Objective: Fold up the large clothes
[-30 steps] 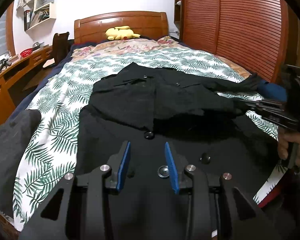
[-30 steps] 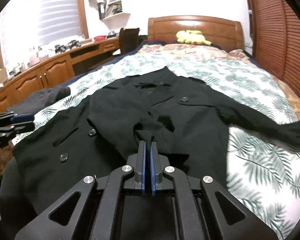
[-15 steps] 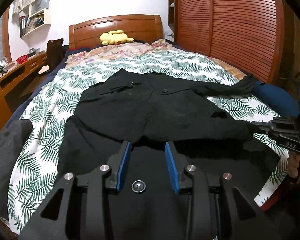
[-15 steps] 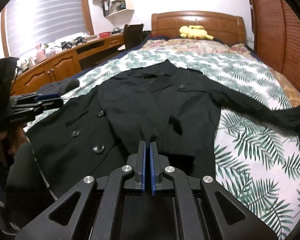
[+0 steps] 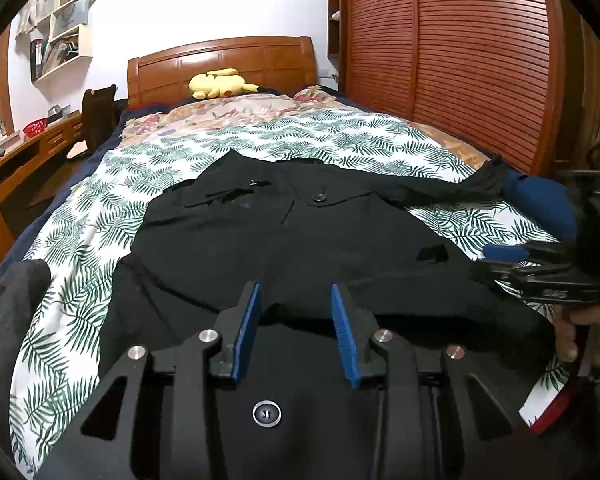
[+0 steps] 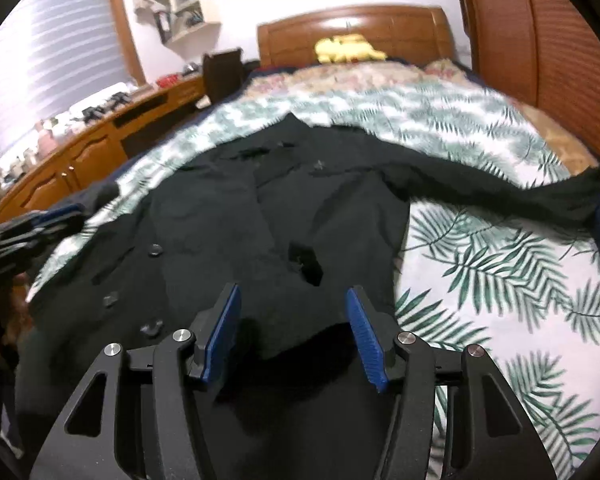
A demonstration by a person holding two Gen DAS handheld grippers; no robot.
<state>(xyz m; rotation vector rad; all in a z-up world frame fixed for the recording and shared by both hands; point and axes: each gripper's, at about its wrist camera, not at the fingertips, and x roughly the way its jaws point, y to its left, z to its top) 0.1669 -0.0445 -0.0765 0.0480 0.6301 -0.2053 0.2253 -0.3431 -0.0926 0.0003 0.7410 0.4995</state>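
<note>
A large black coat (image 5: 284, 236) with round buttons lies face up on the leaf-print bedspread (image 5: 72, 240). One sleeve lies folded across its front, and the other sleeve (image 5: 452, 190) stretches out to the right edge of the bed. My left gripper (image 5: 296, 312) is open and empty, low over the coat's lower part. My right gripper (image 6: 292, 312) is open and empty over the coat (image 6: 260, 216) near the end of the folded sleeve. The right gripper also shows in the left wrist view (image 5: 540, 268) at the coat's right edge.
A wooden headboard (image 5: 220, 64) with a yellow plush toy (image 5: 220, 82) stands at the far end. A slatted wooden wardrobe (image 5: 460, 52) runs along the right. A wooden desk (image 6: 80, 152) runs along the left. A dark grey garment (image 5: 8, 320) lies at the bed's near left.
The right gripper was shut on the sleeve and has opened, leaving the sleeve lying across the coat. Both grippers have drawn back toward the foot of the bed.
</note>
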